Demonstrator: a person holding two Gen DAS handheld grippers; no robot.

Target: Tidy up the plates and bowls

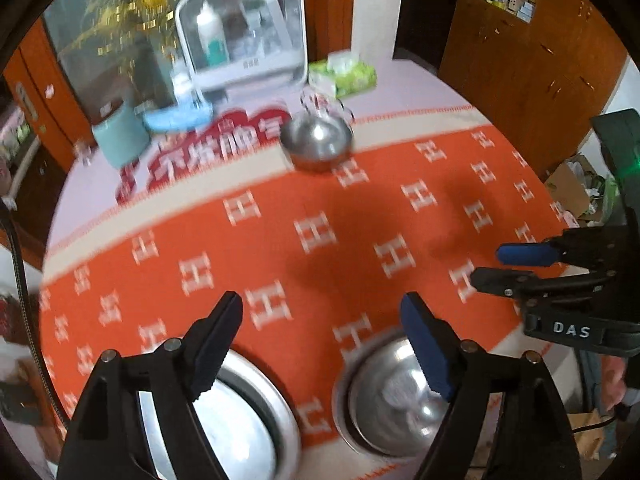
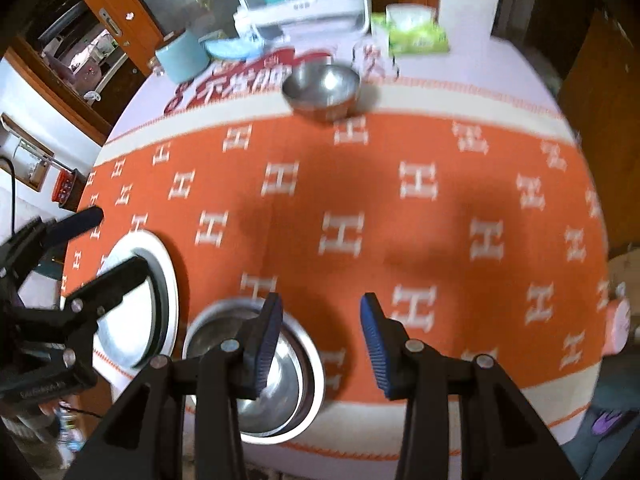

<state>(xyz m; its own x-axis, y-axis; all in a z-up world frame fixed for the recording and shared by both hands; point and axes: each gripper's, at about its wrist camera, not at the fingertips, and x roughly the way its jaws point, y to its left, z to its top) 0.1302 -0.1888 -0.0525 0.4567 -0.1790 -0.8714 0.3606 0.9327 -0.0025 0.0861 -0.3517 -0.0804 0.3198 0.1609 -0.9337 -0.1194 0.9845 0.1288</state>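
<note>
Left gripper spread wide, nothing between the jaws, above the orange cloth. Right gripper partly open, empty too. Plate at 7 o'clock in the left view; bowl on a plate at 6 in the right; far bowl at 12.

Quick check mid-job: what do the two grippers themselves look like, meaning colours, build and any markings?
Both are black plastic with silver pivot bolts. The left gripper and right gripper have angular triangular links and ribbed blue pads on the fingers' inner faces. White letters "DAS" mark the right gripper's body; a green light glows above it.
</note>
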